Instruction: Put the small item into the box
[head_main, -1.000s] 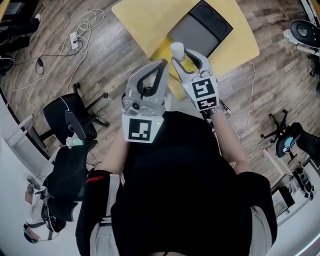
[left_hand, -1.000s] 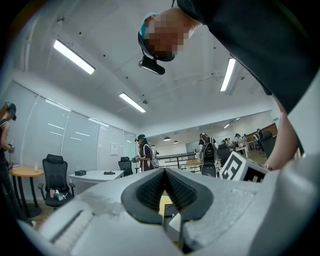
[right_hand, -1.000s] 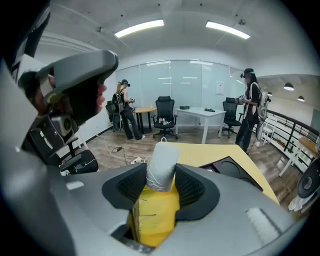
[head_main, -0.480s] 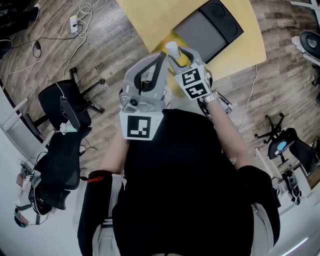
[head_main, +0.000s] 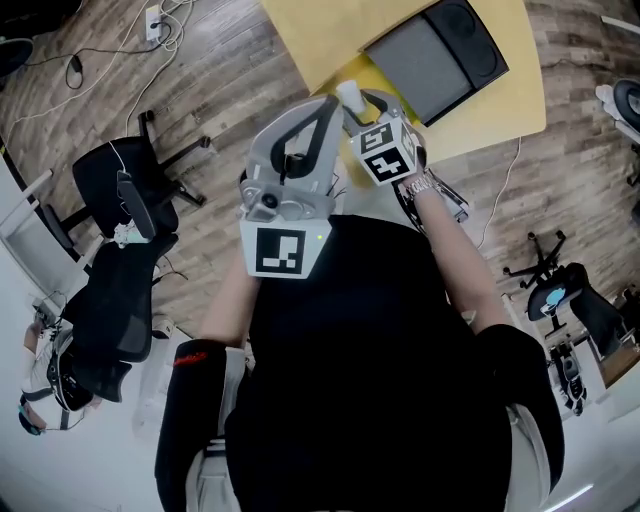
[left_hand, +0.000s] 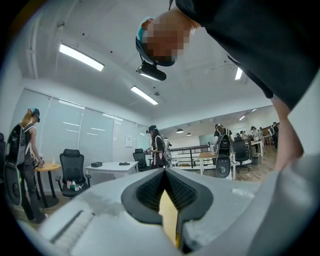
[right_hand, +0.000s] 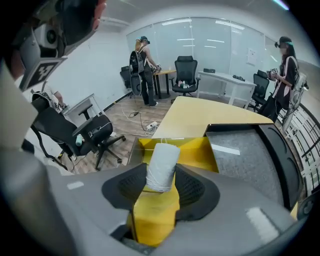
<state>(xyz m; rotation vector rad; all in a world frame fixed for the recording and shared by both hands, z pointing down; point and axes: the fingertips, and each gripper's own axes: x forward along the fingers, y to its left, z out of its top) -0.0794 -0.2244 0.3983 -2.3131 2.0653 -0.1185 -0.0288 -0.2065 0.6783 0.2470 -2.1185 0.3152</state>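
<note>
White thread spool (right_hand: 162, 167) (head_main: 350, 97) clamped upright in right gripper (right_hand: 162, 189) (head_main: 360, 104), jaws fairly wide, pads pressing on both sides of it. Sticking up past the jaw tips. Not in the box (right_hand: 200, 150) (head_main: 366, 72): yellow, open-topped, sitting ahead of and below the jaws on the pale yellow tabletop (right_hand: 200, 115) (head_main: 320, 30). From the head view, spool over the box's near edge; height above it can't be judged. Grey-and-black flat unit (right_hand: 250, 155) (head_main: 440, 50) on the tabletop just beside the box, on its right.

Left gripper (left_hand: 164, 172) (head_main: 326, 104) closed, jaws together, nothing between them. Held next to the right gripper, off the tabletop edge, aimed out into the room rather than at the box. Black office chair (head_main: 110, 190) (right_hand: 95, 130) on the wood floor (head_main: 230, 80) well off to the left.
</note>
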